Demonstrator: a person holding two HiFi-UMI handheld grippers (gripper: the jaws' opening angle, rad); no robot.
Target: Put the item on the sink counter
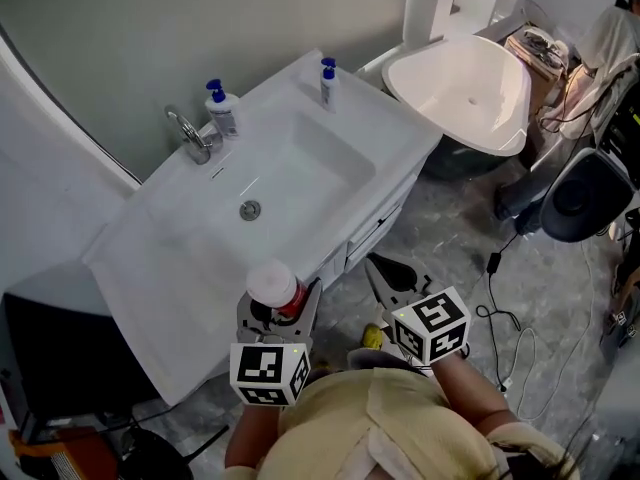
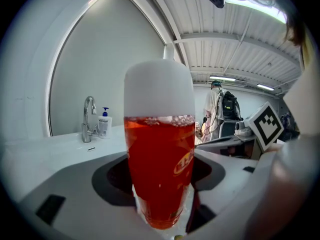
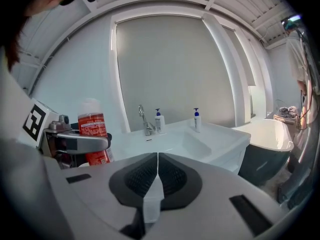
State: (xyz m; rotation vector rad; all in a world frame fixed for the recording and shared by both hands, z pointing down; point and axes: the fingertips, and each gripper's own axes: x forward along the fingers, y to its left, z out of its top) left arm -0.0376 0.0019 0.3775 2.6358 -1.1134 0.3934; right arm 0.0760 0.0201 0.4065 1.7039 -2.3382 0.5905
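My left gripper [image 1: 285, 306] is shut on a red bottle with a white cap [image 1: 276, 288], held upright just off the near edge of the white sink counter [image 1: 170, 268]. In the left gripper view the bottle [image 2: 160, 174] fills the middle, clamped between the jaws. It shows again at the left of the right gripper view, as the bottle [image 3: 93, 134] in the other gripper. My right gripper [image 1: 385, 273] hangs beside it over the floor, shut and empty, its jaws pressed together [image 3: 156, 166].
The basin [image 1: 290, 173] has a drain, a chrome tap [image 1: 190, 136] at the back and two blue-topped pump bottles [image 1: 221, 108] [image 1: 327, 80]. A white bathtub [image 1: 465, 88] stands to the right. Cables and equipment [image 1: 590, 193] lie on the floor at right; a dark box [image 1: 50, 348] at left.
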